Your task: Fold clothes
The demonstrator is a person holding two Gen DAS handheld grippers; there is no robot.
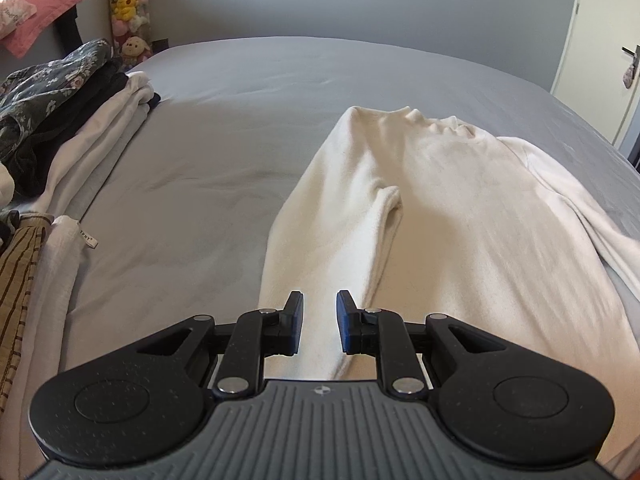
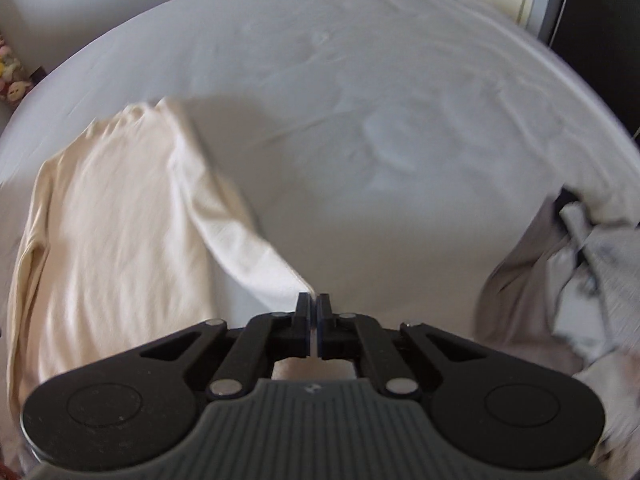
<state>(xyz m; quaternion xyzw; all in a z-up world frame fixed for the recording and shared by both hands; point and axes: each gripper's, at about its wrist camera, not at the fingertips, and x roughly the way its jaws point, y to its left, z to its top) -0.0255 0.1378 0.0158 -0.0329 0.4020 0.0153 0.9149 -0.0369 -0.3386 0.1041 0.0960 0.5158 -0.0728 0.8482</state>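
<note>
The left gripper (image 1: 320, 322) hangs over the near end of a cream long-sleeved top (image 1: 460, 216) with its jaws a little way apart, nothing between the blue pads (image 1: 297, 320), which press on no cloth; the fabric seen through the gap lies below them. The right gripper (image 2: 313, 326) has its jaws closed together, and the cuff of the top's right sleeve (image 2: 248, 236) runs up to their tips and appears pinched there, the sleeve stretching in a slanted band from the shoulder to the jaws; the view is blurred, so how much cloth is caught cannot be told. The top (image 2: 112, 216) lies flat on the grey bed sheet (image 1: 192, 168), collar at the far end, its left sleeve (image 1: 352, 216) already folded in along the body with the cuff resting near mid-chest. In the left wrist view the sheet is open between the top and a stack of folded clothes (image 1: 80, 120) along the bed's left edge, and open beyond the collar up to the far edge of the bed under the wall. In the right wrist view a wide stretch of bare sheet (image 2: 380, 140) spreads to the right of the top, ending at a loose heap of grey garments (image 2: 560, 280) by the right edge. A door (image 1: 600, 40) stands past the bed's far right corner.
</note>
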